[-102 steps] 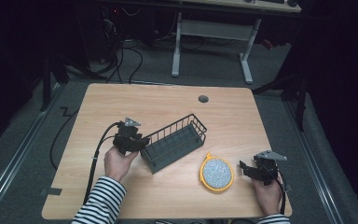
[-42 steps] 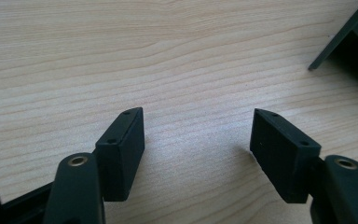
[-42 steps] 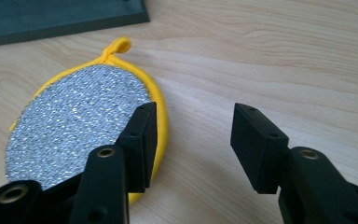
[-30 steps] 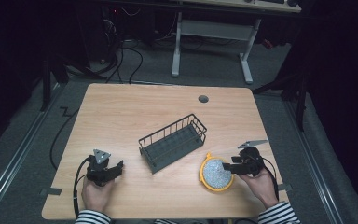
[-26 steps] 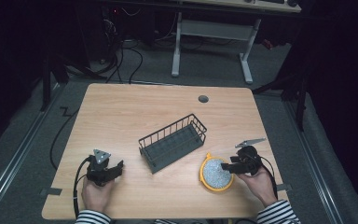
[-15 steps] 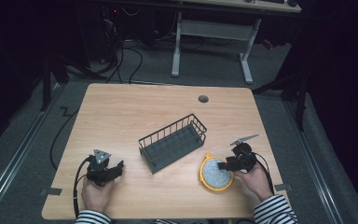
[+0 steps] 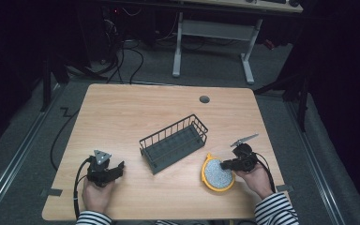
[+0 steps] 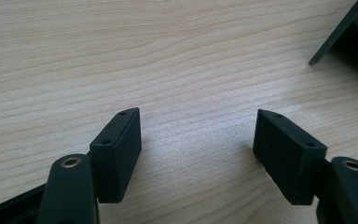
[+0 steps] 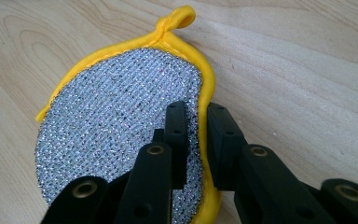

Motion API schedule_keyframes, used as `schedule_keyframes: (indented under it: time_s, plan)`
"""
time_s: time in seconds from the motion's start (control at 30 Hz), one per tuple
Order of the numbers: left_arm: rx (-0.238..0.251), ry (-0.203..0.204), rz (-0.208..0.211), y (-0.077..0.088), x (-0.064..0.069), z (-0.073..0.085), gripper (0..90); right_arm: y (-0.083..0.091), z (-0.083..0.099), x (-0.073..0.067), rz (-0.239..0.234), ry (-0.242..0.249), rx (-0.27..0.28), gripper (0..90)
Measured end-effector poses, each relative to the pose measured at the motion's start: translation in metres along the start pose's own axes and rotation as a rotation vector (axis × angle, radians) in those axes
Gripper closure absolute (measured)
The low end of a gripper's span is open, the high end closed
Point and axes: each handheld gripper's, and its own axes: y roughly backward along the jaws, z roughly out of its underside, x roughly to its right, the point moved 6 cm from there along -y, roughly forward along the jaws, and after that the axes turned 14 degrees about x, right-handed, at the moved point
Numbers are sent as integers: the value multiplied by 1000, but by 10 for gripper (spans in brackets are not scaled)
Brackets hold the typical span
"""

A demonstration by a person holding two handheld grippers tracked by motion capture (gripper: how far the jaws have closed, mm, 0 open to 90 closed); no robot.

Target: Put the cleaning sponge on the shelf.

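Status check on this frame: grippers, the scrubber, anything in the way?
Left gripper open over bare table. Right gripper pinching yellow-rimmed scrubber pad's edge. Wire basket beside the pad, apart.

Lab or test room, set up for recorded work rather than a home. Dark surroundings, one lit wooden table (image 7: 136,112) with a round cable port (image 7: 204,99) near its far edge, standing on grey carpet (image 7: 23,150). Black cables (image 7: 122,56) run loose over the floor behind the table's far left corner. A second desk with a white metal frame (image 7: 215,35) stands beyond the far edge. Strips of tape (image 7: 49,192) mark the floor by the near left corner.
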Motion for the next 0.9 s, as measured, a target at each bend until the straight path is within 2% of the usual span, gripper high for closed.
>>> schedule_keyframes:
  time_s: [0.17, 0.2, 0.33, 0.43, 0.63, 0.73, 0.9]
  plan:
    - [0, -2, -1, 0, 0, 0, 327, 2, 0, 1, -22, -3, 25, 819]
    - [0, -3, -2, 0, 0, 0, 327, 2, 0, 1, -28, -19, 29, 820]
    - [-1, -4, -2, 0, 0, 0, 327, 6, -1, 2, -28, -18, 47, 822]
    - [-1, -4, -2, 0, 0, 0, 327, 11, -3, 4, -20, -25, 66, 822]
    - [-1, -4, -2, 0, 0, 0, 327, 22, -8, 5, -1, -10, 110, 823]
    - [-1, -4, -2, 0, 0, 0, 327, 30, -15, 4, 9, 15, 145, 823]
    - [0, -4, -2, 0, 0, 0, 327, 37, -20, 4, 20, 19, 164, 824]
